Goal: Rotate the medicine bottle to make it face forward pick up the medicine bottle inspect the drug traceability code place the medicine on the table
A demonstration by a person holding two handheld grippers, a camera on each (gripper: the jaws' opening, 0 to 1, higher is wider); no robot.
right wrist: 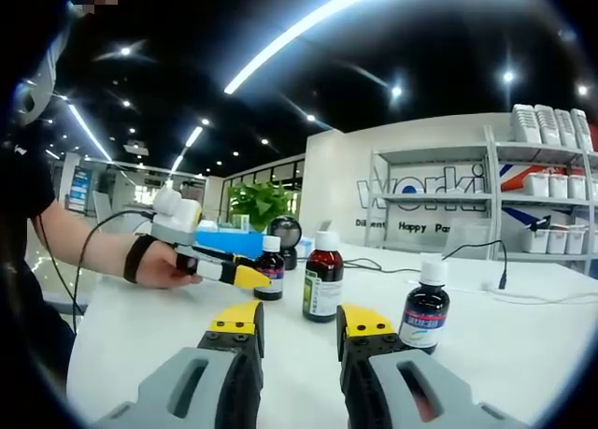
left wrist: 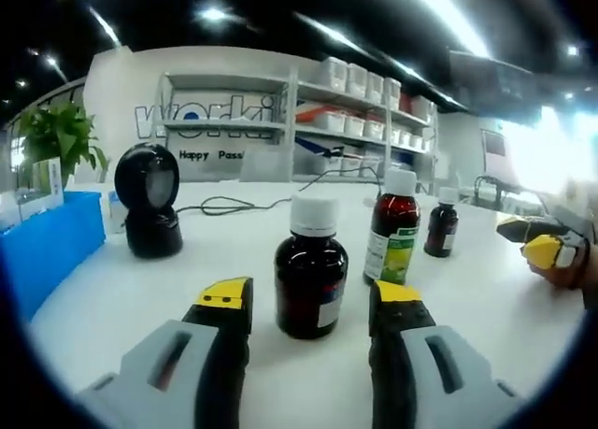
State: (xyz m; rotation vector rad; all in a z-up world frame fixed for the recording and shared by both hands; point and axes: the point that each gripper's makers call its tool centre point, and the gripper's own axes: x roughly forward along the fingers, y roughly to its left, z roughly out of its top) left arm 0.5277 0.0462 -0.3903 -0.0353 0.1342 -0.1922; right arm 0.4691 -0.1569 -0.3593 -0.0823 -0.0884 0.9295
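Three brown medicine bottles with white caps upright on a white tabletop [left wrist: 140, 298], described left to right. Left gripper view: blue bin [left wrist: 47, 242] at the far left edge with a potted plant [left wrist: 58, 135] behind it; black dome-shaped scanner [left wrist: 148, 212] on its stand, black cable [left wrist: 243, 203] trailing across the tabletop behind. Near centre, short medicine bottle [left wrist: 310, 278] standing between and just beyond the spread yellow-tipped jaws of the left gripper [left wrist: 308, 298], untouched by either jaw. Just right and farther back, tall bottle [left wrist: 393, 228] with a green-and-white label; beyond it, small bottle [left wrist: 441, 223]. At the far right edge, right gripper [left wrist: 542, 247] held in a hand, low over the tabletop; jaw state impossible to tell here. White shelving [left wrist: 364, 102] with white boxes along the back wall.

Right gripper view: person's forearm with a black wrist strap at left, hand [right wrist: 163, 265] holding the left gripper [right wrist: 245, 278], yellow tips just beside the short medicine bottle [right wrist: 271, 270]. Plant [right wrist: 260, 203], blue bin [right wrist: 229, 242] and scanner [right wrist: 285, 235] behind. Tall bottle [right wrist: 323, 278] near centre, label toward the camera. Right gripper [right wrist: 301, 321] in the foreground, jaws apart and pinching nothing. Small bottle [right wrist: 425, 309] with a blue-and-white label just right of the right jaw, apart from it. Cable [right wrist: 467, 256] and shelving [right wrist: 523, 195] at right.
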